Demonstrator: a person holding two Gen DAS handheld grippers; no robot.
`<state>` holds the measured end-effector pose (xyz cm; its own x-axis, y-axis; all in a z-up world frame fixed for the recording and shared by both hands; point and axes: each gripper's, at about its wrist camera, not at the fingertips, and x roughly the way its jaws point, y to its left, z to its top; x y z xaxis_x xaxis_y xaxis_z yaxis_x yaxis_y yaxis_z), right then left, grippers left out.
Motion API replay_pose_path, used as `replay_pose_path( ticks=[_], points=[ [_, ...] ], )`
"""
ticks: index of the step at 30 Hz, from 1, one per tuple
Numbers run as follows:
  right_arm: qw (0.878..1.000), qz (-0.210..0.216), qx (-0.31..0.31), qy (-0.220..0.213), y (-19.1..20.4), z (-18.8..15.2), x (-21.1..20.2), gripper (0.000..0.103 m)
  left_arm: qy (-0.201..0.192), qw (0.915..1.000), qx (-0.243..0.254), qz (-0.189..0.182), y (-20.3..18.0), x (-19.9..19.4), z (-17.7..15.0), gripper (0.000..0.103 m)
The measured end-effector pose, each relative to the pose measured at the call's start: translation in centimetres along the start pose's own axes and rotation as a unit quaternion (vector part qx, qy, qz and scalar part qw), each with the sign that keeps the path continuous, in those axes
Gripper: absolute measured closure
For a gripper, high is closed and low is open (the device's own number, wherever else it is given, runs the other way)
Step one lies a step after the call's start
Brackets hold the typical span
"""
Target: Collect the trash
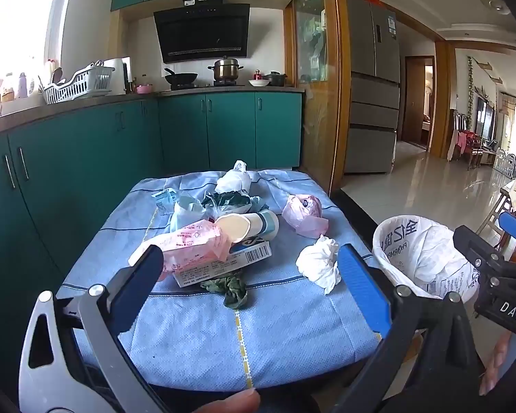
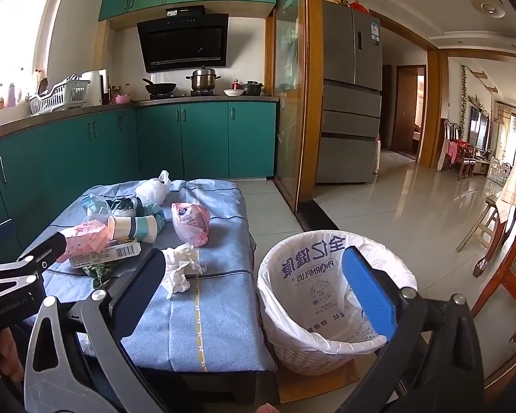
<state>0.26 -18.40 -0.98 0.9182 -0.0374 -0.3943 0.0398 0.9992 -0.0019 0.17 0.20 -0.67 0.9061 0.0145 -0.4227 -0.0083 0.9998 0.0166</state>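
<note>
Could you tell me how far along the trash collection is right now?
Nothing looks collected yet: what shows of the lined basket holds no trash. Nothing is in hand either; the left gripper and right gripper are both open and empty. Still on the blue cloth: the crumpled tissue, paper cup, pink wrappers, barcode box and the rest.

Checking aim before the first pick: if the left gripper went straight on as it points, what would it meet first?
Probably the dark green crumpled scrap at the pile's near edge, then the barcoded box. The open left gripper holds nothing; depth is uncertain.
</note>
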Motion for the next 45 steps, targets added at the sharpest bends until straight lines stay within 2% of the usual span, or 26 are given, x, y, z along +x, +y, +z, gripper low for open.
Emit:
replay_pose_path(
  ticks=[12,45],
  points=[
    [1.000,0.014,0.006,-0.006,0.1,-0.1,-0.1,0.003,0.014,0.9999,0.002,0.008,0.3,0.4,-0.4,0.003],
    [1.000,0.010,0.000,-0.004,0.8,-0.2,0.3,0.003,0.029,0.9996,-0.002,0.007,0.6,1.1,-1.1,0.003]
  ],
)
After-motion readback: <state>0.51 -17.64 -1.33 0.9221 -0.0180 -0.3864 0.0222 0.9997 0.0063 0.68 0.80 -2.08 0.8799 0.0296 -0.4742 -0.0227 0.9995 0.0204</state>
